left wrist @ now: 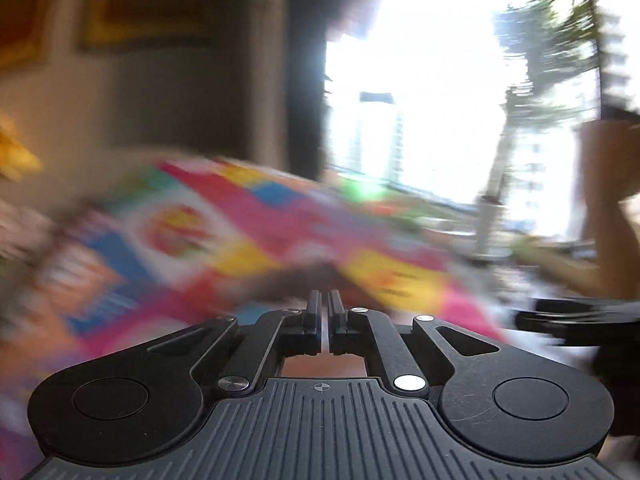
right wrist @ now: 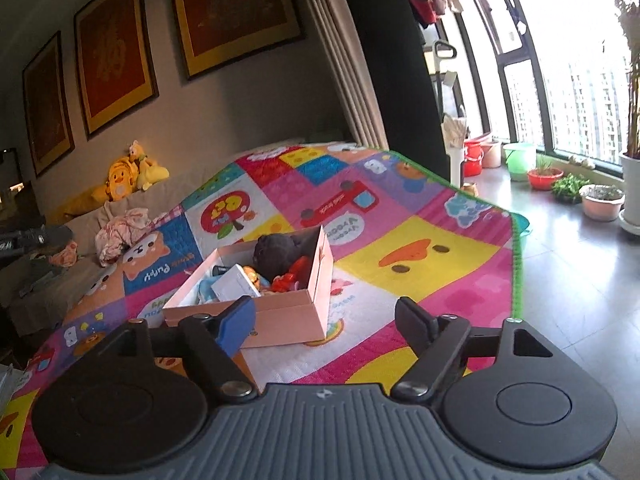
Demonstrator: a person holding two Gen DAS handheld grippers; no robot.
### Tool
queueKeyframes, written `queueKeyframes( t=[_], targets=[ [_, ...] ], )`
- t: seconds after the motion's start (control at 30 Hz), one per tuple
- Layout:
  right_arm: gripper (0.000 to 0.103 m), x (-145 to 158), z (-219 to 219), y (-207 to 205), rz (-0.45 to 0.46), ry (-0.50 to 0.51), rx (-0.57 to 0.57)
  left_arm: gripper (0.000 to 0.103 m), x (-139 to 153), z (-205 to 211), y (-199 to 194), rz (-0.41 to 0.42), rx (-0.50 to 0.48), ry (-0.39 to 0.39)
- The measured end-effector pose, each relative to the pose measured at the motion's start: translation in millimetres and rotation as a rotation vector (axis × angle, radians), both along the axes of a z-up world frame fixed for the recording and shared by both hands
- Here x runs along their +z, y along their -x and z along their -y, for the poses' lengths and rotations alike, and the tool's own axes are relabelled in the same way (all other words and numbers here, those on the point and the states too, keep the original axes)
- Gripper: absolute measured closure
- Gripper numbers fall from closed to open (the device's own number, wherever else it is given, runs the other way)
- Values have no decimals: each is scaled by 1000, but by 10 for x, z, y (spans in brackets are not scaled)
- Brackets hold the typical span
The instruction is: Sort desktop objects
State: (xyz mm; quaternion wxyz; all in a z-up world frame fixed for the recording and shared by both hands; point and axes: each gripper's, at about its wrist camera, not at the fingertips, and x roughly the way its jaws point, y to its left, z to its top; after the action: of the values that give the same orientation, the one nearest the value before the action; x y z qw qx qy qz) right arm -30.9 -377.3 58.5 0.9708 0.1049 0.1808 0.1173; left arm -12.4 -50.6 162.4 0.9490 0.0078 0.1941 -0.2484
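In the right wrist view a pink cardboard box sits on a colourful cartoon play mat. It holds several items: a dark round plush, red toys, a white card. My right gripper is open and empty, above the mat just in front of the box. The left wrist view is motion-blurred; my left gripper has its jaws closed together with nothing visible between them, above the blurred mat.
A beige sofa with yellow plush toys and clothes lies left of the mat. Buckets and potted plants line the window at right. Grey floor borders the mat's green edge. A person's arm shows at right.
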Motion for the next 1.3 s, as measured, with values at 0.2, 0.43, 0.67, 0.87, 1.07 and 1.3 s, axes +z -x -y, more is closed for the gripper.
queueKeyframes(
  t=[0.2,0.43,0.67,0.87,1.07,1.3],
  targets=[
    [7,62,105,235,47,42,-37,64,-602,557,-115,-320,-212,145],
    [0,-13,238,279,24,61,-89,4,-849,449,-58,-496,-341,294],
    [0,-152,127,98,-54,61,-49,1,-866,-52,257,-489,-229,187],
    [0,-116,-78,-500,-185,-16,65,0,-911,-151,137,-190,230,-165],
    [0,-123,-412,-1505,-269,-129,112,0,-1029,-25,-673,-207,231,-17],
    [0,-386,-696,-2381,-445,-255,147,0,-1305,-23,-1216,-242,191,20]
  ],
)
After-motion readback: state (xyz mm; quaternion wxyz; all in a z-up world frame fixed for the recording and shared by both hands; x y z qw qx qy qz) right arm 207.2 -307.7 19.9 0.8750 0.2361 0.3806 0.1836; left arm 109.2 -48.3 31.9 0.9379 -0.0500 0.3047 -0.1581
